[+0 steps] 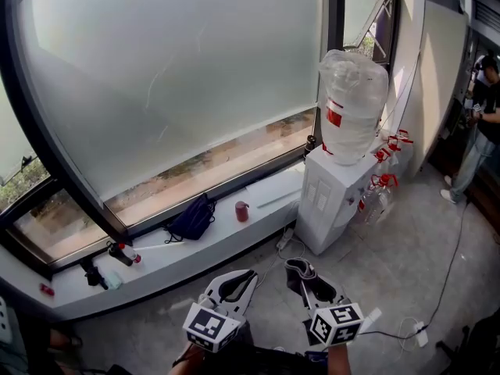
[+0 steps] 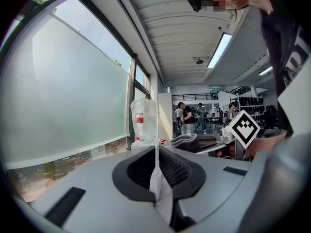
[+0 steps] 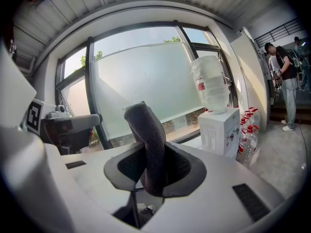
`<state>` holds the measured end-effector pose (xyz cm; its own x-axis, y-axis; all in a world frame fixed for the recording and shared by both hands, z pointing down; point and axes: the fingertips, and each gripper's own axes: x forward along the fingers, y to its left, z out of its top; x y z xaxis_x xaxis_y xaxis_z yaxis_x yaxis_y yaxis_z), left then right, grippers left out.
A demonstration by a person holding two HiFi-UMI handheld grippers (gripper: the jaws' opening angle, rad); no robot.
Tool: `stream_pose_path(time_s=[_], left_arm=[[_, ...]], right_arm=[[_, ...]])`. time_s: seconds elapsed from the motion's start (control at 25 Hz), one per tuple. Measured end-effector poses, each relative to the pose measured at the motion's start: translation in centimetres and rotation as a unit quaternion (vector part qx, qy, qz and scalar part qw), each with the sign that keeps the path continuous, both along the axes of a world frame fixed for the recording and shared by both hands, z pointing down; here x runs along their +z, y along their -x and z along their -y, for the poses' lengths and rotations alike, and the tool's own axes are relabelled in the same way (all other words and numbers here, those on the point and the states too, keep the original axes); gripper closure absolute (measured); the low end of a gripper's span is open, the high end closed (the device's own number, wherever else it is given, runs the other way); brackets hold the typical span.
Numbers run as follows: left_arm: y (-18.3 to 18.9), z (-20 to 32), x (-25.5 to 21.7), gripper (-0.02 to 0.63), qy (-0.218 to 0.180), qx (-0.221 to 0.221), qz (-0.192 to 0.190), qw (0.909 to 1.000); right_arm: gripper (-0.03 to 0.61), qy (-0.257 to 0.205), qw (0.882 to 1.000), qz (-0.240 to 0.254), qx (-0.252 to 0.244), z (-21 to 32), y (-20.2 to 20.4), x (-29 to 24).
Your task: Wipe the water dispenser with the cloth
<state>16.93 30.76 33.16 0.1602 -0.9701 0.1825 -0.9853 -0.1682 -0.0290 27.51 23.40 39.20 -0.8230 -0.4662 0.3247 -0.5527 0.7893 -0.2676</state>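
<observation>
I hold both tools low at the near edge of the head view, over the grey floor [image 1: 406, 272] and well apart from the water dispenser [image 1: 328, 201]. The right tool [image 3: 155, 171] is clenched on the dark cloth [image 3: 146, 125]. The cloth is pinched between the pads and stands up out of them in a thick fold that curls over at its top. The left tool [image 2: 156, 165] is closed with its pads pressed together, and I see nothing caught between them.

The white dispenser stands on the floor at the right end of the window sill [image 1: 180, 258], touching it or just beside it. A clear bottle [image 1: 353, 104] with a red label sits upside down on top. Spare bottles with red caps [image 1: 380, 194] stand on the floor just beside the dispenser's far side. On the sill lie a dark bag [image 1: 191, 219] and a small red cup [image 1: 242, 210], near each other towards its middle.
</observation>
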Motion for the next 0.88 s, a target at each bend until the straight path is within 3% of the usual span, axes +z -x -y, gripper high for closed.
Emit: stream_pose_path(time_s=[0.32, 0.52, 0.88], left_arm=[[5.9, 3.6, 0.7, 0.586, -0.008, 0.039, -0.01, 0.9992], [11.7, 5.7, 1.2, 0.586, -0.002, 0.1, 0.017, 0.9948], [24.1, 10.3, 0.4, 0.586, -0.011, 0.161, 0.007, 0.9868]], right_arm=[[0.476, 0.009, 0.999, -0.019, 0.05, 4.1, 4.9, 2.1], [0.476, 0.017, 0.995, -0.027, 0.09, 7.0, 11.6, 2.8], [0.476, 0.019, 0.989, -0.041, 0.144, 10.1, 23.8, 2.0]])
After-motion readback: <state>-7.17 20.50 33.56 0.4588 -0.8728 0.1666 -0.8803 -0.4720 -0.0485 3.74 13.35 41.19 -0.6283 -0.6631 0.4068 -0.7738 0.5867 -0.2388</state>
